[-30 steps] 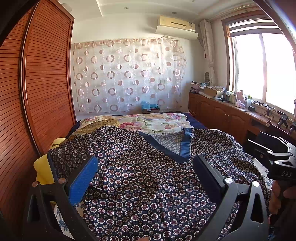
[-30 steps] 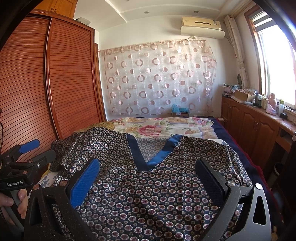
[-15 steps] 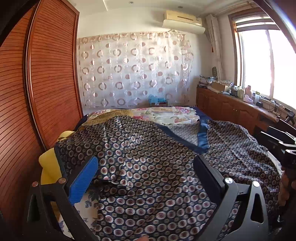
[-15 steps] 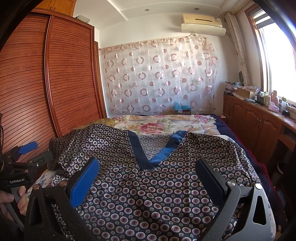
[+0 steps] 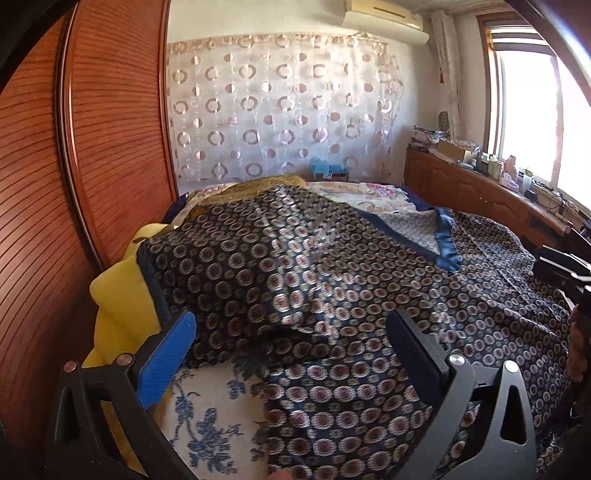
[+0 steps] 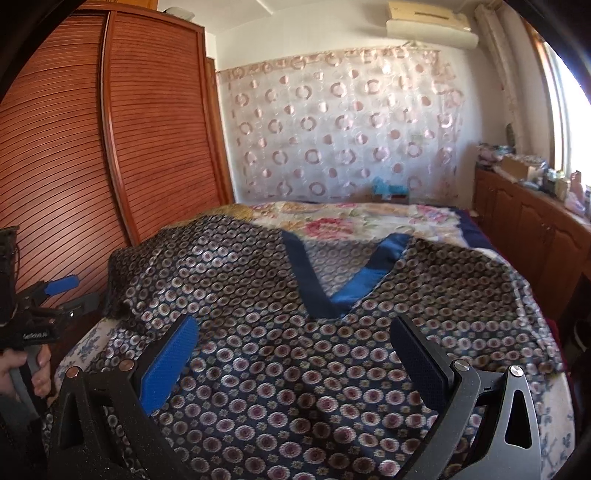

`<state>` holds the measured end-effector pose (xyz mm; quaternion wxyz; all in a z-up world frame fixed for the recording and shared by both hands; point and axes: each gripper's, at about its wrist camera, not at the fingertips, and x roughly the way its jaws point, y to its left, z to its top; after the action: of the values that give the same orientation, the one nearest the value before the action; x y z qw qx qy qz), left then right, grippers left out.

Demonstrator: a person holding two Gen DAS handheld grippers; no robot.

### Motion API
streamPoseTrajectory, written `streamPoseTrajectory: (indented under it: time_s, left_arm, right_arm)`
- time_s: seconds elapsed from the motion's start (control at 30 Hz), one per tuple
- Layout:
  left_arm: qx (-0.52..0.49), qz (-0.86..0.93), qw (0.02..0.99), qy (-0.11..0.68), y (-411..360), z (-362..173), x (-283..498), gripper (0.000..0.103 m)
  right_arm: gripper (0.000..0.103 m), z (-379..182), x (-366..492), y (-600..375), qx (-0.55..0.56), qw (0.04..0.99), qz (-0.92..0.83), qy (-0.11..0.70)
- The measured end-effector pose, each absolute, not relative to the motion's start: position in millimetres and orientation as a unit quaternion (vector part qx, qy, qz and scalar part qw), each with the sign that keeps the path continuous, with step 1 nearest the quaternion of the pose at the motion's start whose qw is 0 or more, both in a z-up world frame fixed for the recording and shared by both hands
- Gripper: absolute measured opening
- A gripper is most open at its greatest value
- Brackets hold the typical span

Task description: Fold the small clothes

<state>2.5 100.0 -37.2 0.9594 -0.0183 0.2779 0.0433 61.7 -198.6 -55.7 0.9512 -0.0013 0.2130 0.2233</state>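
We see a shiny, satin-like top (image 6: 295, 354) spread flat on the bed (image 5: 218, 424), dark navy w/ small round medallion print and a plain blue V-neck band (image 6: 364, 282). Fabric looks thin, w/ soft wrinkles; its left sleeve drapes over a yellow pillow (image 5: 122, 306) near the bed's left edge. Under it, a white bedsheet w/ blue flower print, and a pink floral quilt (image 6: 351, 218) further back.

Left gripper (image 5: 291, 350) hangs just above the top's left side, jaws spread wide, nothing between them. Right gripper (image 6: 293, 354) hangs above the top below the neckline, jaws likewise wide apart, empty. A hand (image 6: 26, 373) holds the left gripper's handle.

Room: ribbed red-brown wood wardrobe (image 6: 110, 147) on left, sheer curtain w/ pink rings (image 5: 280, 107) at back, AC unit (image 5: 384, 18) above, low wood cabinets (image 5: 480, 192) under a bright window (image 5: 532, 118).
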Motion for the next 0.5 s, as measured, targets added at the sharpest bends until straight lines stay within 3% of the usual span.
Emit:
streamPoseTrajectory:
  time_s: [0.33,0.5]
  left_arm:
    - [-0.046,0.074,0.945,0.316,162,-56,11,0.102]
    - [-0.068,0.076,0.931,0.351,188,-75,27,0.088]
  right_arm:
    - [0.097,-70,71,-175,-0.044,0.931,0.246,0.268]
    - [0.097,-77,78,-165,-0.058,0.925,0.249,0.28]
